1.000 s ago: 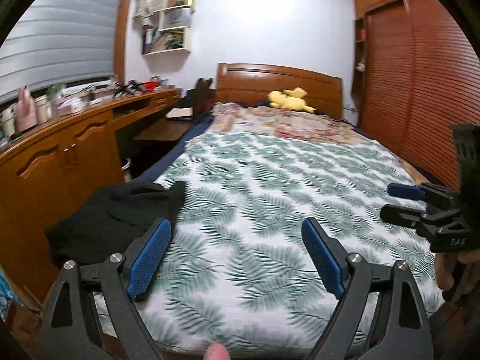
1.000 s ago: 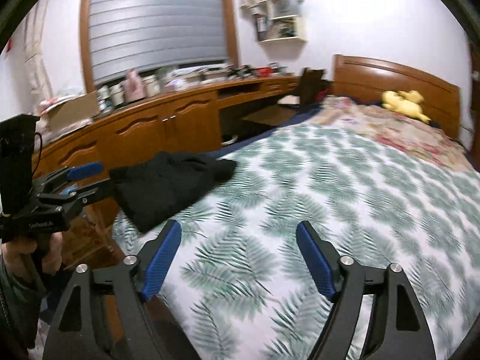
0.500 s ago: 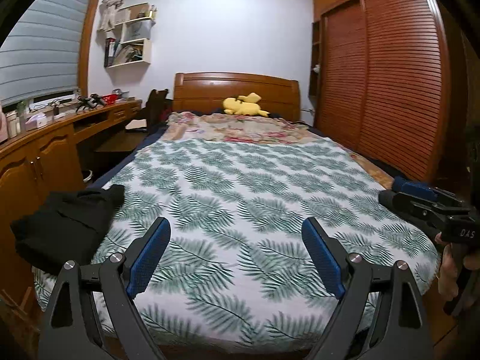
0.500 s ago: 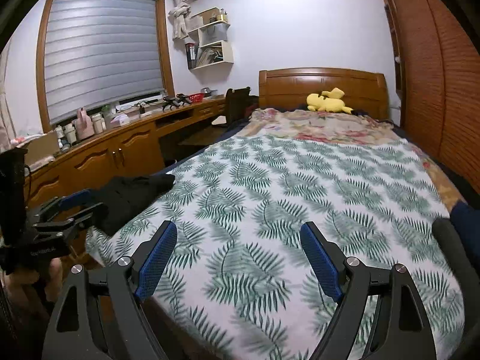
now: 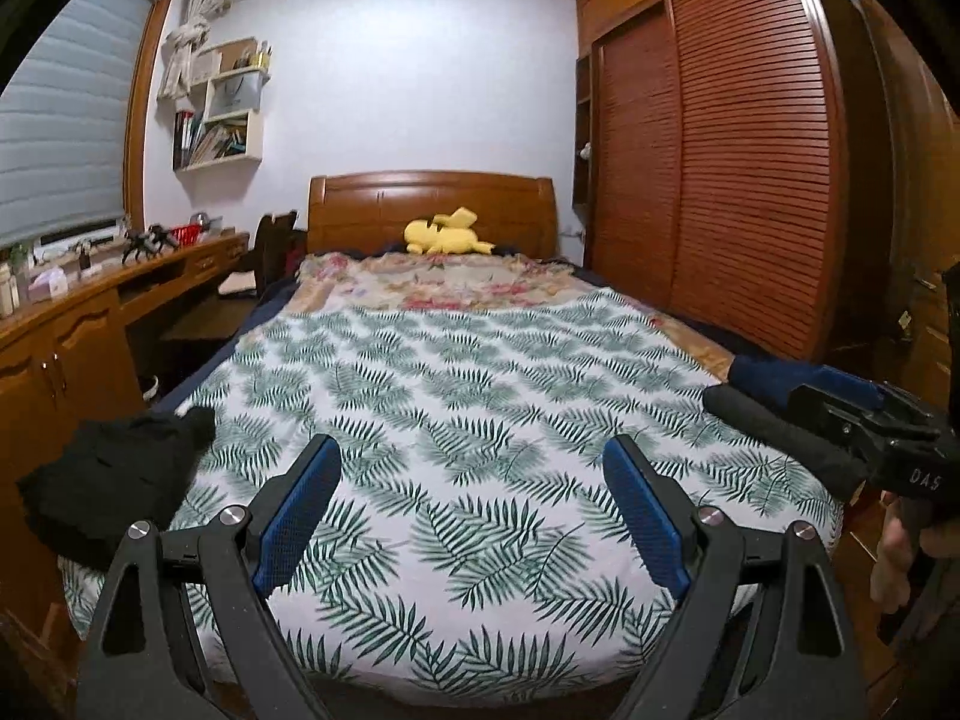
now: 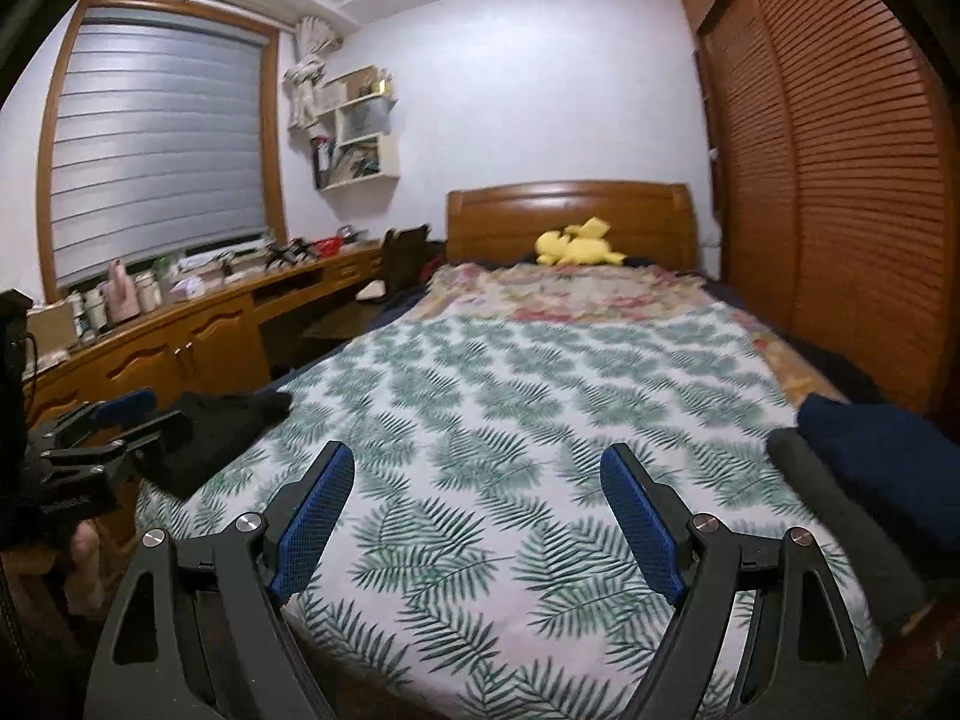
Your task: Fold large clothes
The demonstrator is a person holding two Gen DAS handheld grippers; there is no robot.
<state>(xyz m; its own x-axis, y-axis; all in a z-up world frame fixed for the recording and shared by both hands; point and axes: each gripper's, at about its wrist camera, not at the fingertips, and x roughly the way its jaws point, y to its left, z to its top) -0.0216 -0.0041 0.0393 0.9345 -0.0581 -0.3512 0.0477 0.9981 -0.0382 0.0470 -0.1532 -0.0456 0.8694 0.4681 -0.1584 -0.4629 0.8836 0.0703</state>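
Note:
A crumpled black garment (image 5: 114,480) lies on the near left corner of the fern-print bed (image 5: 480,372); the right wrist view shows the black garment (image 6: 216,432) too. At the near right edge lie a rolled dark grey garment (image 6: 834,498) and a navy garment (image 6: 882,450), both also in the left wrist view as grey roll (image 5: 774,432) and navy cloth (image 5: 780,375). My left gripper (image 5: 474,504) hangs open over the foot of the bed, empty. My right gripper (image 6: 477,510) is open and empty as well, near the grey roll.
A wooden desk and cabinets (image 6: 180,348) with clutter run along the left wall. Slatted wardrobe doors (image 5: 750,180) line the right. A yellow plush toy (image 5: 444,237) and a floral blanket (image 5: 450,282) lie by the headboard. A hand (image 5: 894,564) holds the right gripper's handle.
Both views have swung right, away from the desk side toward the length of the bed. The black garment has slid to the left edge, and the grey and navy garments have come into view.

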